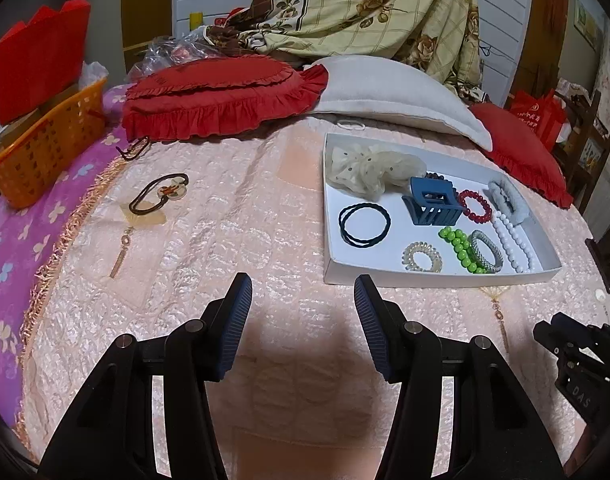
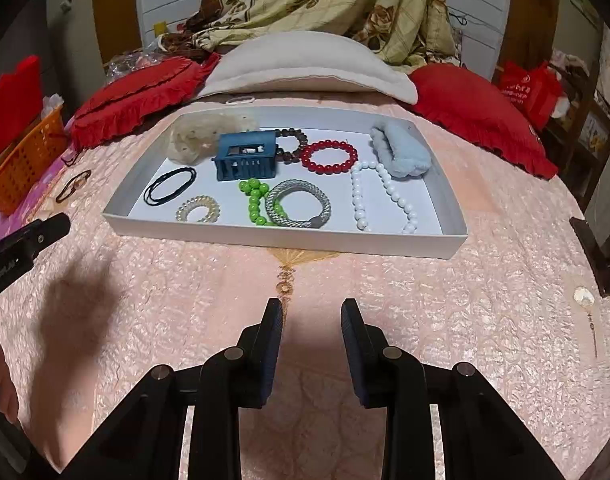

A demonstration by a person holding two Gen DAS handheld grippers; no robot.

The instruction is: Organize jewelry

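On the bed, we see the white tray [image 2: 451, 204] holding blue claw clip [image 2: 245, 156], red bracelet [image 2: 329, 157] — left gripper [image 1: 303, 286] wide, right gripper [image 2: 311, 310] narrower, both empty.

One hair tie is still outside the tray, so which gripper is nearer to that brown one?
Left. The left gripper has the brown hair tie ahead to its left; the right gripper faces the white tray, hair tie far left.
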